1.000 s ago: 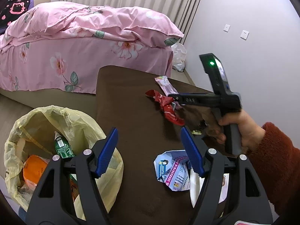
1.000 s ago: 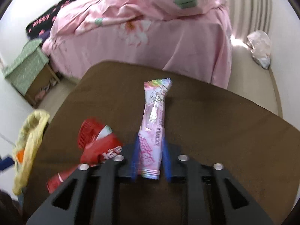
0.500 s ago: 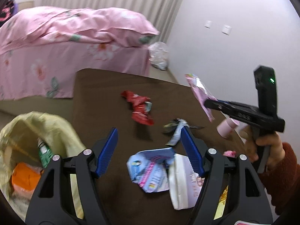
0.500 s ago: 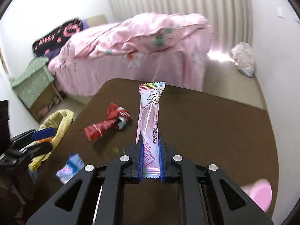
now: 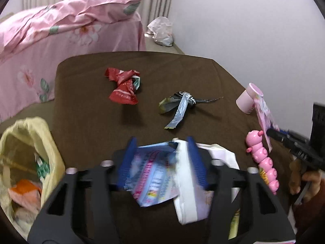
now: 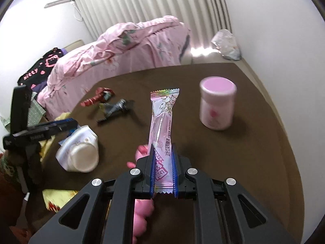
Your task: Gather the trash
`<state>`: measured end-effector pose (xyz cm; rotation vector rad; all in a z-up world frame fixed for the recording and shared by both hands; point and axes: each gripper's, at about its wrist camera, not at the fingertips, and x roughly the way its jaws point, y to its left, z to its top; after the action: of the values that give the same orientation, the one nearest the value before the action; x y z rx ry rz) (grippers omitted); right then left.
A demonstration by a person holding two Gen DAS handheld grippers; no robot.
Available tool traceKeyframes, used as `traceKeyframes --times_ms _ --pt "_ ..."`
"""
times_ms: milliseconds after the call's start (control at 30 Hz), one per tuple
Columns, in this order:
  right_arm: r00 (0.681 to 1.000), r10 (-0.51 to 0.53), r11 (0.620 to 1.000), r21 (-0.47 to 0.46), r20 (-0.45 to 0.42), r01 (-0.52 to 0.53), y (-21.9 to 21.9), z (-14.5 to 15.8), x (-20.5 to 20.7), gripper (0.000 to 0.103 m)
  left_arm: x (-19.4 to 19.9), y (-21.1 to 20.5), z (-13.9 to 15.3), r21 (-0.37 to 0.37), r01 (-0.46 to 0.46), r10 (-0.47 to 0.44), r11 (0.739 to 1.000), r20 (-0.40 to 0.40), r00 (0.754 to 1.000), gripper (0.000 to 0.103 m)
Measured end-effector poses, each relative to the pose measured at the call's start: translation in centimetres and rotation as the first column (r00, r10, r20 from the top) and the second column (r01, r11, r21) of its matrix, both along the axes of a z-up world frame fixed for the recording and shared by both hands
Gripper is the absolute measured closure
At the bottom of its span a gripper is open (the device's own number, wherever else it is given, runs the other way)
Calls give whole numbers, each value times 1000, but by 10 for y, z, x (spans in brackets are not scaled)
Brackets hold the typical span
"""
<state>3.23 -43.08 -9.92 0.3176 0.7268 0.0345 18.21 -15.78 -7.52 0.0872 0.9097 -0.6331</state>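
My left gripper (image 5: 160, 160) has just been closing around the crumpled blue-and-pink wrapper (image 5: 154, 179); the yellow trash bag (image 5: 48, 142) lies left. My right gripper (image 6: 164, 175) clamps the long pink candy wrapper (image 6: 162, 126) upright.

pink candy wrapper (image 6: 162, 126) upright, crumpled blue wrapper (image 5: 154, 170) seemingly pinched

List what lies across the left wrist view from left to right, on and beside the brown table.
Yellow plastic trash bag → crumpled red foil wrapper → twisted dark grey-silver wrapper → pink lidded jar → pink caterpillar-shaped toy → right tool, shut on a long pink candy wrapper.
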Motion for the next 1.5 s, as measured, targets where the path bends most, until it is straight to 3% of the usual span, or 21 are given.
traceKeyframes --times_ms 67,133,333,367,433,467,633,767,800,900,1100,1333,1400,1467,1500 --pt "1000 -13 1000 18 1 13 -3 -3 -5 90 -1 7 1 -38 -22 21 999 -28 999 68" --pt "1000 -24 999 30 7 24 -4 -4 -6 90 -4 13 3 -47 -48 47 998 -31 998 84" --pt "1000 -1 999 44 21 0 3 0 -8 90 -19 39 17 -99 -114 114 988 -5 993 84" --pt "1000 4 999 44 23 -5 4 1 -8 90 -21 44 20 -109 -128 129 986 4 992 83" --pt "999 16 999 36 31 -17 9 4 -10 90 -26 53 21 -103 -152 155 983 18 988 60" --pt "999 22 999 30 35 -23 13 6 -11 90 -27 56 21 -91 -172 175 981 28 984 57" --pt "996 60 998 -21 59 -59 33 19 -17 90 -19 61 6 -53 -233 233 971 7 972 52" --pt "994 86 994 -74 68 -81 46 26 -21 90 -11 50 -12 7 -215 215 977 -46 975 52" --pt "994 89 993 -80 70 -84 48 28 -22 90 -11 46 -14 31 -215 216 976 -38 976 54" --pt "993 97 992 -88 70 -90 53 31 -24 90 -15 39 -14 38 -192 193 981 -28 981 94" --pt "992 105 990 -104 73 -97 60 39 -27 90 -37 47 0 -7 -184 184 983 14 983 100" --pt "985 139 981 -147 106 -123 80 56 -28 90 -59 82 40 -115 -240 251 964 93 964 100" --pt "982 149 979 -157 112 -130 86 61 -28 90 -58 91 44 -141 -241 252 960 70 965 99" --pt "980 157 978 -159 122 -137 92 65 -29 90 -57 95 40 -170 -236 240 957 6 971 88" --pt "979 161 977 -161 126 -140 94 66 -29 90 -58 94 36 -185 -235 234 954 -32 972 72"
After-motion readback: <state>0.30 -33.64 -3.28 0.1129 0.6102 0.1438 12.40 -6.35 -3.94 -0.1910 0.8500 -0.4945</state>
